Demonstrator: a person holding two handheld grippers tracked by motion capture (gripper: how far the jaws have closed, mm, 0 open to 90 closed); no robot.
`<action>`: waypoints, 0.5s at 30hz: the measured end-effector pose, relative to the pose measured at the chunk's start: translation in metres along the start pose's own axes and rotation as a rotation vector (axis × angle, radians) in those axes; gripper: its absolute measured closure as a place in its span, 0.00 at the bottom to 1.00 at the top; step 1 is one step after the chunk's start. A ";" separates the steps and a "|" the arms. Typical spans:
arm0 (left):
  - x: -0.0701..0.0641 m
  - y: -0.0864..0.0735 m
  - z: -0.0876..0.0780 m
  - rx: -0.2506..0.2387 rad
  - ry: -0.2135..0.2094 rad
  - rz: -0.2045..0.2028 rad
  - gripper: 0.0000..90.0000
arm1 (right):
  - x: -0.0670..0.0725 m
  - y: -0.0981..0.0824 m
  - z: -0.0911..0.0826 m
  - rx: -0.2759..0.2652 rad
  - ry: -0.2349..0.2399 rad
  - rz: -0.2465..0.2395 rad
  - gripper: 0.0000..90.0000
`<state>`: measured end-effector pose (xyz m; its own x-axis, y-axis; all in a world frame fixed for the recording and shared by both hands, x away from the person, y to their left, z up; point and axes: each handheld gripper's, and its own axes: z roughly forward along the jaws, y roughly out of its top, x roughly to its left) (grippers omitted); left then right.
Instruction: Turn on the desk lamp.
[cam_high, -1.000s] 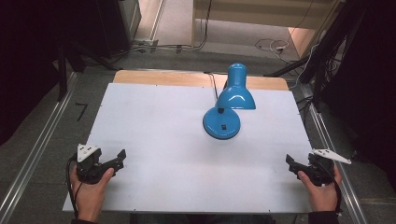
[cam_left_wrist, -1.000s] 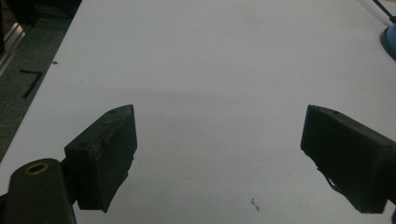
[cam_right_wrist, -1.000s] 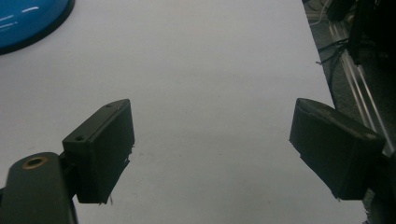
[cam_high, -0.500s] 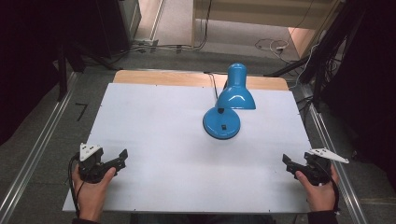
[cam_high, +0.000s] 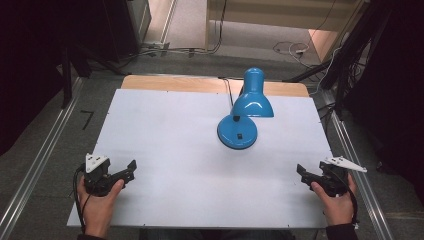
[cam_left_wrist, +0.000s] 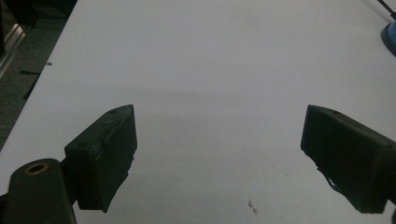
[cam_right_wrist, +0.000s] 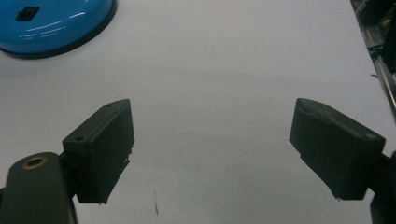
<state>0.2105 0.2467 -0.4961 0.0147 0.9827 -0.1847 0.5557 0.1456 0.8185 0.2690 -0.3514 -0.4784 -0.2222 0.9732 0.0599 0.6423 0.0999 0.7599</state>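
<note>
A blue desk lamp (cam_high: 245, 112) stands on the white table (cam_high: 175, 130) toward the back right, its round base (cam_high: 237, 134) carrying a black switch and its shade (cam_high: 252, 102) tipped over the base. My left gripper (cam_high: 131, 171) rests near the front left corner, held in a hand, open with nothing between its jaws (cam_left_wrist: 219, 158). At the front right my right gripper (cam_high: 301, 172) is open too and holds nothing (cam_right_wrist: 210, 154). The lamp base (cam_right_wrist: 51, 23) lies up and to the left in the right gripper view. A sliver of the base (cam_left_wrist: 390, 37) edges the left gripper view.
A black cord (cam_high: 227, 90) runs from the lamp over the table's back wooden edge (cam_high: 200, 84). Metal rails (cam_high: 45, 150) flank the table on both sides. Cables lie on the floor (cam_high: 290, 49) behind.
Both hands have crept slightly inward and forward over the table; the right gripper shifted a little left. The lamp has stayed put.
</note>
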 end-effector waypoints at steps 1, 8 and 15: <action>0.000 0.000 0.000 0.001 0.000 0.000 0.12 | 0.001 0.000 0.000 0.000 0.001 -0.006 0.14; 0.000 0.000 0.001 0.001 0.002 -0.003 0.12 | 0.004 0.000 0.005 0.013 0.011 -0.002 0.14; -0.001 0.000 0.001 0.001 0.003 0.000 0.12 | 0.009 0.002 0.006 0.007 0.024 -0.016 0.14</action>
<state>0.2111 0.2459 -0.4966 0.0122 0.9830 -0.1833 0.5565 0.1456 0.8180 0.2725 -0.3408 -0.4796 -0.2501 0.9661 0.0635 0.6438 0.1169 0.7562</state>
